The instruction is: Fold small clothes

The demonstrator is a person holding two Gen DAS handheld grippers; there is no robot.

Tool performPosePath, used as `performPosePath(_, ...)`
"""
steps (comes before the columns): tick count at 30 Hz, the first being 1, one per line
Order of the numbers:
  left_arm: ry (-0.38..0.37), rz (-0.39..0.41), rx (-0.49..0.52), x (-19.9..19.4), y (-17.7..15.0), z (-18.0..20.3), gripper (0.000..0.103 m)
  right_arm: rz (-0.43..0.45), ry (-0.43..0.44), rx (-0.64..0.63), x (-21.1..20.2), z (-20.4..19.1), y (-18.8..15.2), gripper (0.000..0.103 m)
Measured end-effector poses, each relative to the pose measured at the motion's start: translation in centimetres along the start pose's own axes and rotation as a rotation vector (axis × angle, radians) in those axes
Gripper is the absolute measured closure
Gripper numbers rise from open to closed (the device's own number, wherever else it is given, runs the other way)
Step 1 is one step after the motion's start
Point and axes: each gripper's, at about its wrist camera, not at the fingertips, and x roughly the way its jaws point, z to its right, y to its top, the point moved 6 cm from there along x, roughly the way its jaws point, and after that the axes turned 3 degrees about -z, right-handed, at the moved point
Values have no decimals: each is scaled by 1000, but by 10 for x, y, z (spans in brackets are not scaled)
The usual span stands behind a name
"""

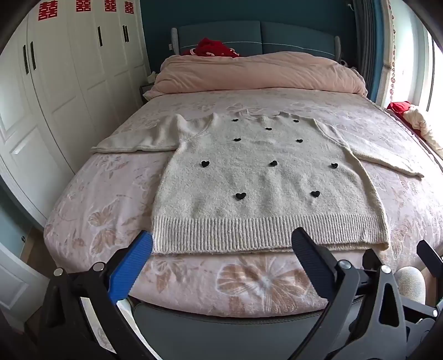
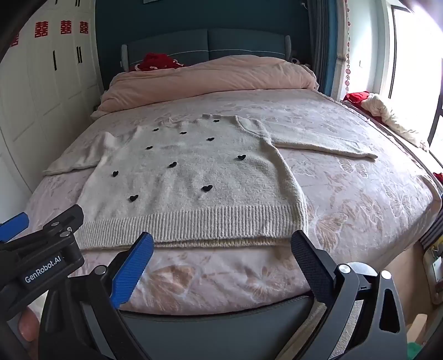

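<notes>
Bed (image 1: 83,210) with pink floral cover straight ahead of the claws, running away from them. Pink duvet (image 1: 257,73) bunched at the far end, red cloth (image 1: 216,48) behind it against the teal headboard (image 1: 299,37). White wardrobe (image 1: 69,69) far left, red paper cutouts (image 1: 83,6) on its doors. Window (image 2: 409,49) far right; red and cream bundle (image 2: 379,108) on the sill, grey curtain (image 2: 318,41) beside the headboard.
</notes>
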Motion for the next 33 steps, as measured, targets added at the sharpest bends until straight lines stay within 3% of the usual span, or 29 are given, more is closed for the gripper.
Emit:
performPosePath(8,0,-15,-1,-3,2,-7,5,1,1,-46,-2,-4,-3,5)
performPosePath(9,1,-15,-2,-3,2,-8,5,1,-7,-2,-4,1,0,5)
performPosePath(33,-2,-13,11,0,0,-5,5,-24,-13,-3,0,-1,-4,5)
